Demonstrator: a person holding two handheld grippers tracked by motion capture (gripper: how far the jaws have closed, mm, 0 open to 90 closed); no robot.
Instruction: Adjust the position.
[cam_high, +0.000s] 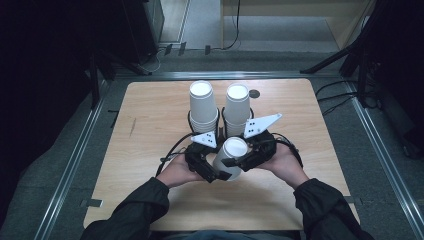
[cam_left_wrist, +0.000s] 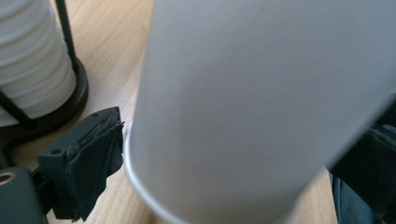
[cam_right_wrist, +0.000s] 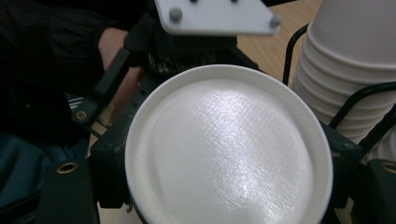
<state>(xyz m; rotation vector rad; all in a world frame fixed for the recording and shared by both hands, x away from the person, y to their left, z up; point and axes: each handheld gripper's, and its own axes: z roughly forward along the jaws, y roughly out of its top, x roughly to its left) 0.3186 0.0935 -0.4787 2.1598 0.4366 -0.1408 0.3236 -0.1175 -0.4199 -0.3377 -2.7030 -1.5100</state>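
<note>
A white paper cup (cam_high: 231, 156) stands upside down near the middle of the wooden table (cam_high: 150, 130), toward the near edge, its closed base (cam_right_wrist: 229, 149) facing up. The left gripper (cam_high: 212, 172) grasps it low on the wall; its dark padded jaw presses the cup just above the rim (cam_left_wrist: 140, 196). The right gripper (cam_high: 235, 161) clamps the cup near its top, one black jaw on each side of the base. Just beyond, two stacks of inverted white cups stand side by side in black wire holders, the left stack (cam_high: 202, 104) and the right stack (cam_high: 236, 105).
</note>
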